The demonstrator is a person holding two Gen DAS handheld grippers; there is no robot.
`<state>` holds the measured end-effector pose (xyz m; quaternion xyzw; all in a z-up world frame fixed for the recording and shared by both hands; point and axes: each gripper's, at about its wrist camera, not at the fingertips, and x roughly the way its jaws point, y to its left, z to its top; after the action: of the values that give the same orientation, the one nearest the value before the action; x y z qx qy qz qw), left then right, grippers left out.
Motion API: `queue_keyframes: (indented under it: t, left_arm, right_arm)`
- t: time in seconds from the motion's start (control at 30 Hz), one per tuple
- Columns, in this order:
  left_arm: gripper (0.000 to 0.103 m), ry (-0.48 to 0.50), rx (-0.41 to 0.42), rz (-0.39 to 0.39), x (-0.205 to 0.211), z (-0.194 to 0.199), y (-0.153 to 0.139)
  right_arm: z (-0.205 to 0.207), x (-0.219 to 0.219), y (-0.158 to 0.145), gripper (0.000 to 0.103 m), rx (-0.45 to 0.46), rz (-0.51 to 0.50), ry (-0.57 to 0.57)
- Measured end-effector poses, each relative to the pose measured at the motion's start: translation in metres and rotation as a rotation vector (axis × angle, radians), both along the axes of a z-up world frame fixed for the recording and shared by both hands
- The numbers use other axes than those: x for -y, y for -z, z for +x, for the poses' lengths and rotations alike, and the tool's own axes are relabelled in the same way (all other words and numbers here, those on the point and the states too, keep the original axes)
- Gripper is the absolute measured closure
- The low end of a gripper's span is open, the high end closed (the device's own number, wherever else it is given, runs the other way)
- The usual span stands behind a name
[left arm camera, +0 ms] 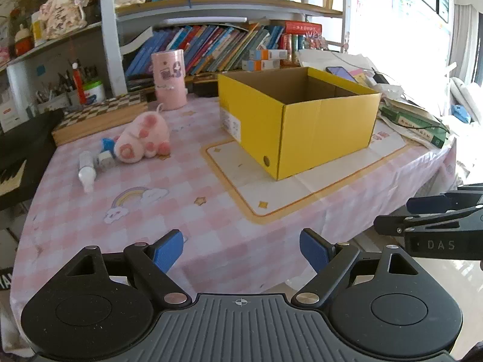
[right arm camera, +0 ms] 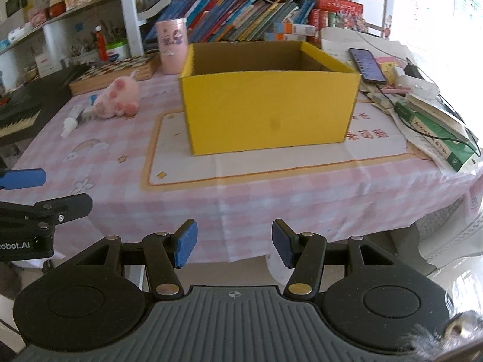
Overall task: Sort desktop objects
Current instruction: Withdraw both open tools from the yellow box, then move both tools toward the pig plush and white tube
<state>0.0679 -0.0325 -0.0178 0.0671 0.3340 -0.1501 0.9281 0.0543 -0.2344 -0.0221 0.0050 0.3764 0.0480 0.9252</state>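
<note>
Both the left gripper (left arm camera: 241, 249) and right gripper (right arm camera: 233, 246) hang released and empty at bottom centre. Left of centre, a pink plush toy (left arm camera: 142, 137) touches a white bottle (left arm camera: 87, 171), beside the yellow box (left arm camera: 297, 117); grabbing one may knock the other.

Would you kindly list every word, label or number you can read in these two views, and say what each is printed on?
"DAS": on the right hand-held gripper, seen from the left wrist.
"obot.AI", cut off at the frame edge: on the left hand-held gripper, seen from the right wrist.
Red characters on the tablecloth: too blurred to read.
Label on the yellow box, green book, shelf book spines: too small to read.
</note>
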Motion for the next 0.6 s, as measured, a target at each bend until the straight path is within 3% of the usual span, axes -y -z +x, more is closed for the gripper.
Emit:
queue_keyframes:
  t: [0.6]
  left_arm:
    - [0.016,-0.105,-0.001,0.013,-0.057,-0.023,0.001]
  right_arm:
    - [-0.011,-0.066,0.003,0.050,-0.002,0.005,-0.155]
